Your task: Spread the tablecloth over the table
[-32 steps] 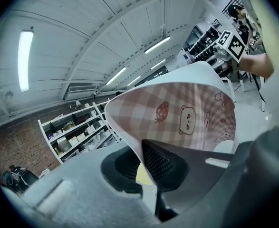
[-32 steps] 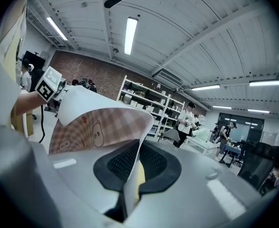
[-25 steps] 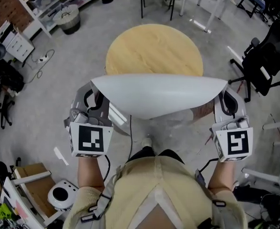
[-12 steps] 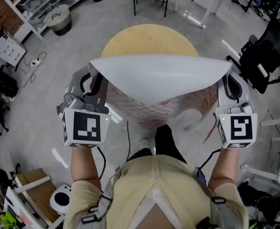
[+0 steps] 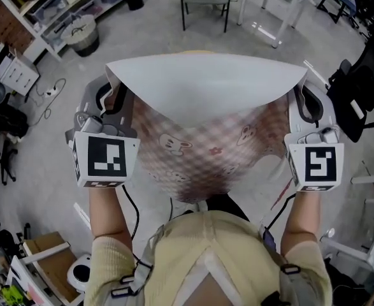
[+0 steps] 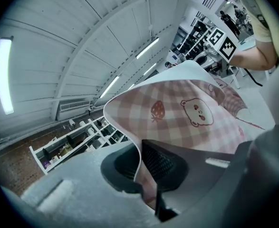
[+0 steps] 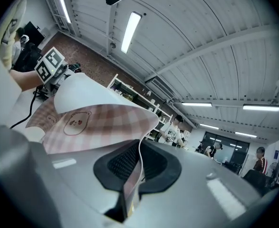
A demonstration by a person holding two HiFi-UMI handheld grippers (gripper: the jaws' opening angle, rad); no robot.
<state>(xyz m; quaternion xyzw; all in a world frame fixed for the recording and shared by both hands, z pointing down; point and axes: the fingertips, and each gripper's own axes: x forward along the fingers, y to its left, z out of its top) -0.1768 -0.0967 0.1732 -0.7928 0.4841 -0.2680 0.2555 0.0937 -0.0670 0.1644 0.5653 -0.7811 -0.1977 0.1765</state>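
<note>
The left gripper and right gripper (2 jaws each, closed tight) both pinch an edge of the pink-checked, bear-printed tablecloth, which hangs stretched between them in mid-air, its white underside curling over.

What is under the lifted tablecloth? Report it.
The tablecloth, clamped in the left tool and right tool, sags between them. Under it show its pink checked underside, grey floor and the person's dark trouser leg. Anything beneath the raised white part farther ahead is covered.
</note>
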